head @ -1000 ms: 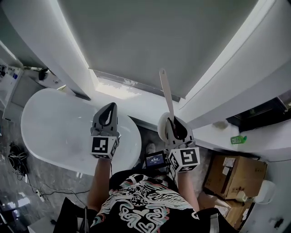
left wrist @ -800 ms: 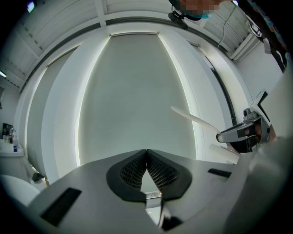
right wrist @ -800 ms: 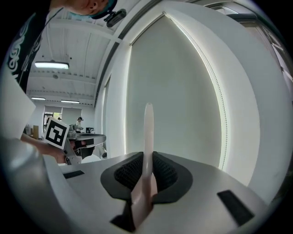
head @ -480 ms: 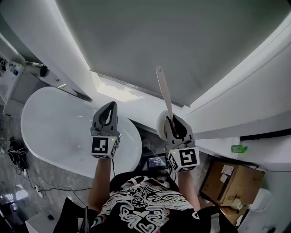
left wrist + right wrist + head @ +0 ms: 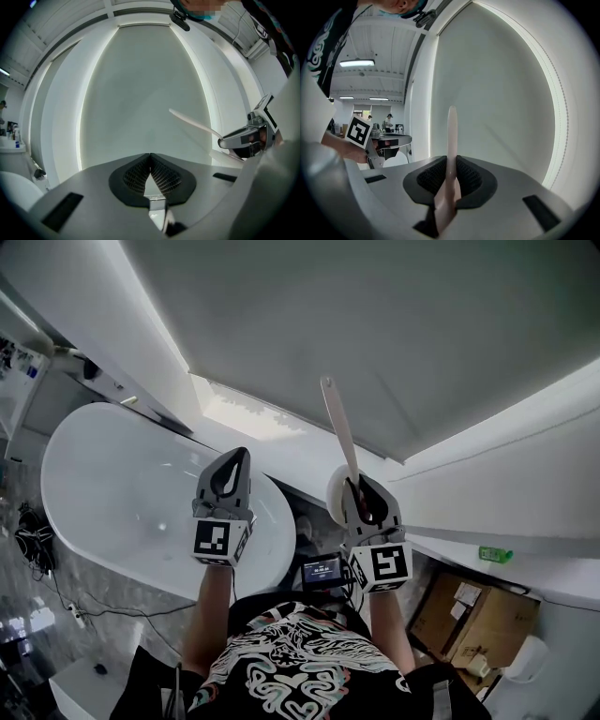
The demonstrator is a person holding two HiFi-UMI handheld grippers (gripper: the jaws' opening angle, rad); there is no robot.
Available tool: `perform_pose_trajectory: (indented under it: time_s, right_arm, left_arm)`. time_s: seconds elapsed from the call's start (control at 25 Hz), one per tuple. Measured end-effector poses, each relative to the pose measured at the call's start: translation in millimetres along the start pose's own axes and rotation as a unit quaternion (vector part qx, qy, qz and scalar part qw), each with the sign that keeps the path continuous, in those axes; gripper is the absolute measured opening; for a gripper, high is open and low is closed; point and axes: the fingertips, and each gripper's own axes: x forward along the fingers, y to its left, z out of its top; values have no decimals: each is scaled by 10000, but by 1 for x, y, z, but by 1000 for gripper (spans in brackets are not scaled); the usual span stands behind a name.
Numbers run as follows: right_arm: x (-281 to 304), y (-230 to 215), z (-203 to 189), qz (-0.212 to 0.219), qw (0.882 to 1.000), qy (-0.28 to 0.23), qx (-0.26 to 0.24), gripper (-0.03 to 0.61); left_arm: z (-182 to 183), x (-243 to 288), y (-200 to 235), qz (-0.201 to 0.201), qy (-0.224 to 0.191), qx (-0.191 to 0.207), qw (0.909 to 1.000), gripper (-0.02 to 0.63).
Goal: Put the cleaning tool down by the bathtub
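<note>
The right gripper (image 5: 360, 495) is clamped tight on the cleaning tool (image 5: 337, 427), a long, pale, flat handle that sticks straight out past the jaws toward the grey wall (image 5: 394, 324). I can't see what head it has from here. The left gripper (image 5: 234, 461) is closed and empty, its jaws meeting tip to tip, held out by the end of the white bathtub (image 5: 103, 474). This looks like the carry stage, with the tool up in the air and not yet set down. Next, I'd say, the right arm needs to swing down beside the tub, lower the tool until it rests, then release it.
</note>
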Motion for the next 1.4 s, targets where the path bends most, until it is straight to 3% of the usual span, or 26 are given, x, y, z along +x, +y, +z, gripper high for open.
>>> perform_pose_trajectory:
  time_s: [0.6, 1.04, 1.4]
  right_arm:
    - [68, -3, -47, 312, 9979, 488, -291, 77]
    - [115, 5, -94, 863, 9929, 680, -466, 77]
    - [140, 7, -139, 1030, 9897, 899, -433, 77]
  left_arm:
    - [-83, 32, 20, 118, 687, -246, 9973, 17]
    - [-126, 46, 38, 450, 714, -551, 9949, 17]
    - [-178, 55, 31, 557, 935, -911, 9899, 17]
